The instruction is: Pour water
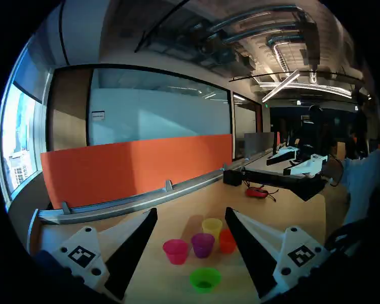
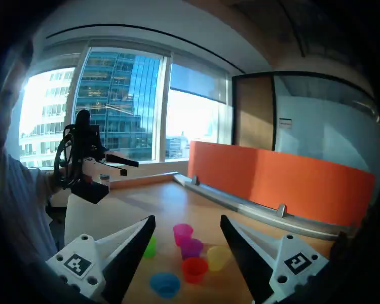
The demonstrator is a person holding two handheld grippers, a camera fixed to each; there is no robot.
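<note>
Small plastic cups cluster on the bench: pink cup, purple cup, yellow cup, green cup nearest (water cannot be made out). They lie ahead and below the left gripper and right gripper, both with fingers spread, empty, neither clearly nearer.

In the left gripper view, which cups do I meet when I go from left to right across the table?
Pink cup → purple cup → orange cup. The green cup and yellow cup sit in line with the purple one, so I leave them out.
</note>
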